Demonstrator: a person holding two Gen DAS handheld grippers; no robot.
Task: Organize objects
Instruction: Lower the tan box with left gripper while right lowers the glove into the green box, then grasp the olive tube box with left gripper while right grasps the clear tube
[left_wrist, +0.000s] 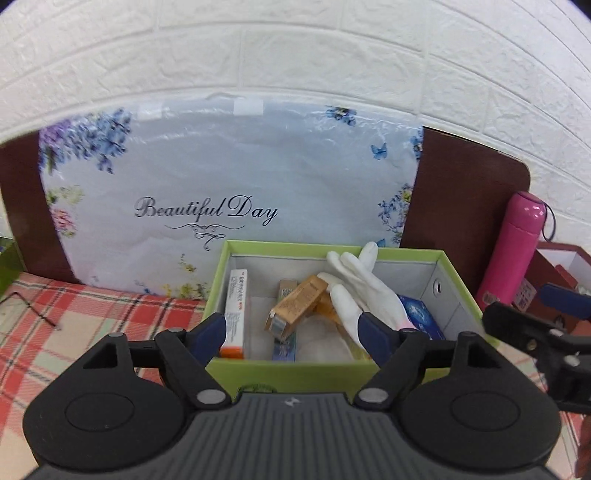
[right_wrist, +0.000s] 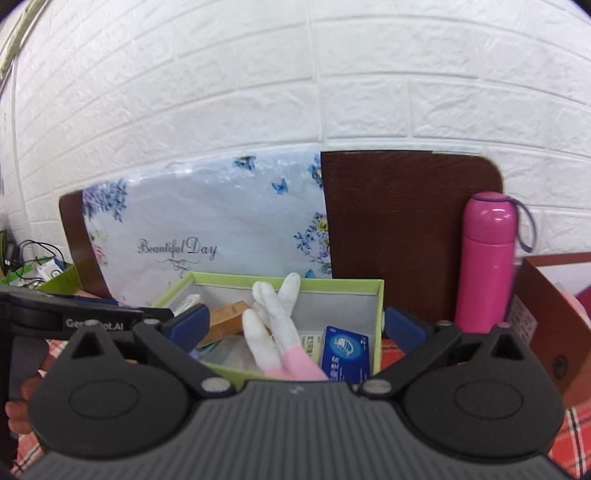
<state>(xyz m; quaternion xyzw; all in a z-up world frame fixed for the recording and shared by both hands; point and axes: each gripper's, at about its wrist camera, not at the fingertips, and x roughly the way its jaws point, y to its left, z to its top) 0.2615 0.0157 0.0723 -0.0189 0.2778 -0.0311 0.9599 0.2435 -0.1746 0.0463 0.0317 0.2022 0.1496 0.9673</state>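
Black tongs (left_wrist: 295, 332), navy pads (left_wrist: 210, 332), grey ribbed body, silver pivot screws.

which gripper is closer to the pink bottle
Right. The right gripper hangs open over the green box, its right finger just beside the pink bottle. The left gripper is open over the box's left part, farther from the bottle.

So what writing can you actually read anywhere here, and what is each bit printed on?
"Beautiful Day": on the flowered board leaning against the wall.
"Ge...ot.AI", its middle letters blurred: on the left gripper, seen from the right wrist camera.
White and orange carton, brown carton, blue carton in the green box: print too small to read.
Label on the red box: unreadable.
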